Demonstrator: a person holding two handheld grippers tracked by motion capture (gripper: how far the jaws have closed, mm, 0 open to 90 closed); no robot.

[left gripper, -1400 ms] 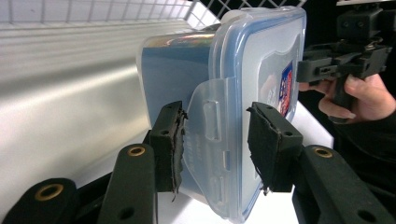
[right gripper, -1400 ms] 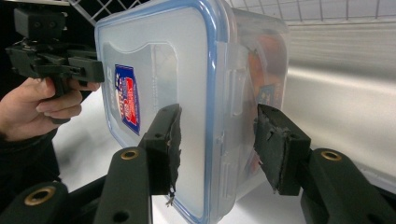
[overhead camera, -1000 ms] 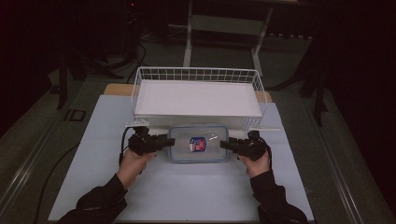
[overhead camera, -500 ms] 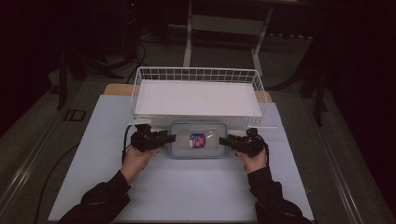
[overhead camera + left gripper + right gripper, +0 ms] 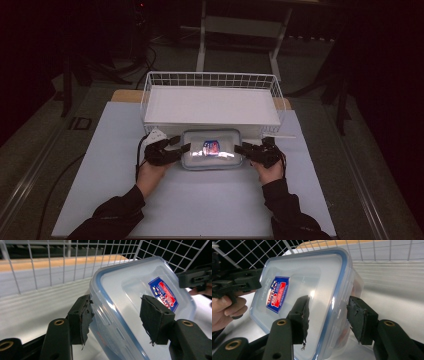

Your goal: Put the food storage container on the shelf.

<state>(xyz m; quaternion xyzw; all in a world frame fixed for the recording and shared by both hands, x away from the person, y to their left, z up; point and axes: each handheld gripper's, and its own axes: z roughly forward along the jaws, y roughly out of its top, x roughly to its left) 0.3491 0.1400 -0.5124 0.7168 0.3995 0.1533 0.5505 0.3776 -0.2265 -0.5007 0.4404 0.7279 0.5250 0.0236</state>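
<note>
A clear plastic box with a blue seal and a red and blue label lies on the white table, just in front of the wire basket. My left gripper is at its left end. Its jaws have just been opening and straddle the lid's rim; one pad is beside the box's side and the other hovers over the lid. My right gripper is at the right end, shut on the box, with one pad on the lid and the other against the side clip.
The white wire basket holds a flat white liner and stands close behind the box. The white tabletop stretches toward the person. Dark floor, cables and table legs lie beyond. A person's hand shows at the box's far end.
The left gripper's jaws stand a little wider around the box's left end. The box and both hands stay where they were.
</note>
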